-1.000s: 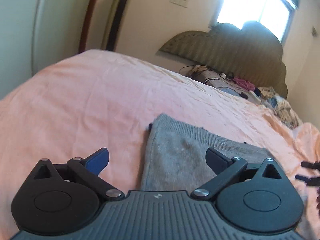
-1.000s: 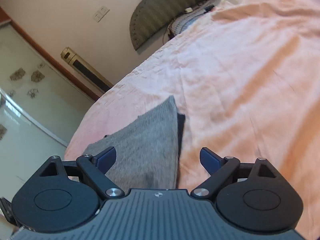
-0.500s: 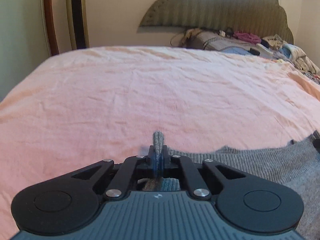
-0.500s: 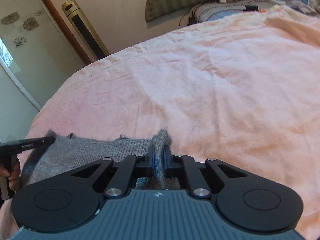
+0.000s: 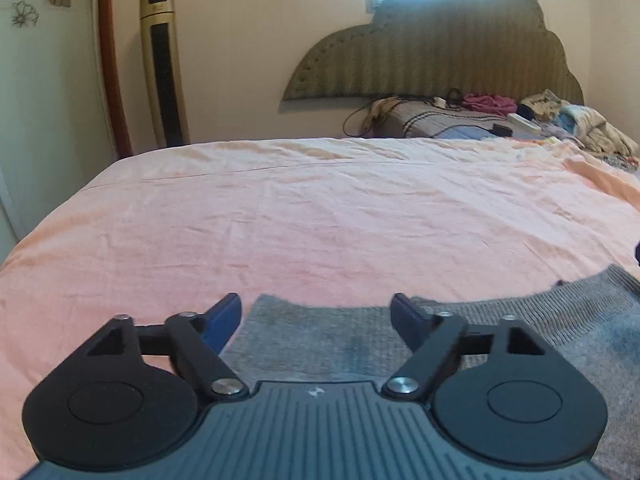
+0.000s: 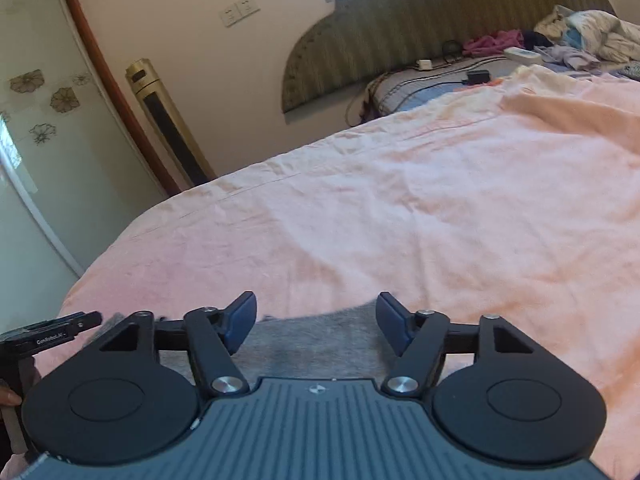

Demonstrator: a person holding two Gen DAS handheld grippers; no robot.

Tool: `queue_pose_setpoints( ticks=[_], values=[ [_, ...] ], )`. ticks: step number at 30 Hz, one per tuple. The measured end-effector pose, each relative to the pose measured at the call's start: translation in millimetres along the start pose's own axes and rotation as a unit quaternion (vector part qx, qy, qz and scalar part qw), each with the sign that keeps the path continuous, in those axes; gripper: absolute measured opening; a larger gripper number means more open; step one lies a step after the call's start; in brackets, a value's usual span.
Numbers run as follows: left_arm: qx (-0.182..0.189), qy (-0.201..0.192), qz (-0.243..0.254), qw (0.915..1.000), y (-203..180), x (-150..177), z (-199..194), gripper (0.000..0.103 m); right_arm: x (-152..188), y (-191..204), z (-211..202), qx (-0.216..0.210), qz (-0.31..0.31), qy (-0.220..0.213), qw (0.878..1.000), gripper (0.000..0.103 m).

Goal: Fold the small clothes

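Half a second after pinching the grey garment, left gripper and right gripper are opening, fabric released flat; pink bedsheet ahead lies bare.

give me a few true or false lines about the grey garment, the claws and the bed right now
1. The grey garment lies flat on the pink bedsheet. True.
2. The left claw is clamped on the garment. False: its jaws are opening, pads clear of the cloth.
3. The right claw holds a pink sock. False: nothing is gripped; it is opening over the garment's edge.
4. A gold tower fan stands by the wall. True.
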State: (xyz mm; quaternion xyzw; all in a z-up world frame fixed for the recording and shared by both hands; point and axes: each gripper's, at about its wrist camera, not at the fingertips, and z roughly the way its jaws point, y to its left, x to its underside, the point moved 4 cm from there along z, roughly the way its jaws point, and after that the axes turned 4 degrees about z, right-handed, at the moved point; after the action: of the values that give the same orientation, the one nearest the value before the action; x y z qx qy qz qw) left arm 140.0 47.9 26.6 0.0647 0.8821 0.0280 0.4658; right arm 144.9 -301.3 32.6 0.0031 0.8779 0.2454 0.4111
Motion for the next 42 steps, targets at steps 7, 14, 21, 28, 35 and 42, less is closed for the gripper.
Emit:
queue_pose_setpoints(
  ticks=[7,14,21,28,35,42],
  values=[
    [0.015,0.043,-0.007,0.9989,-12,29,31,0.085,31,-11,40,0.072,-0.080,0.024,0.994,0.092],
    [0.014,0.039,-0.007,0.9991,-14,30,32,0.085,28,9,27,0.124,-0.092,0.031,0.988,0.093],
    [0.017,0.038,-0.009,0.9991,-13,30,32,0.085,66,33,39,0.064,-0.144,0.034,0.987,0.103],
    [-0.004,0.013,-0.094,0.9955,12,38,0,0.085,63,29,33,0.060,-0.120,0.026,0.991,0.103],
    [-0.007,-0.032,-0.310,0.9501,79,118,-136,0.085,62,27,32,0.056,-0.108,0.019,0.992,0.103],
    [0.045,0.004,-0.402,0.9146,70,183,-181,0.086,62,26,32,0.051,-0.102,0.017,0.993,0.103]
  ],
)
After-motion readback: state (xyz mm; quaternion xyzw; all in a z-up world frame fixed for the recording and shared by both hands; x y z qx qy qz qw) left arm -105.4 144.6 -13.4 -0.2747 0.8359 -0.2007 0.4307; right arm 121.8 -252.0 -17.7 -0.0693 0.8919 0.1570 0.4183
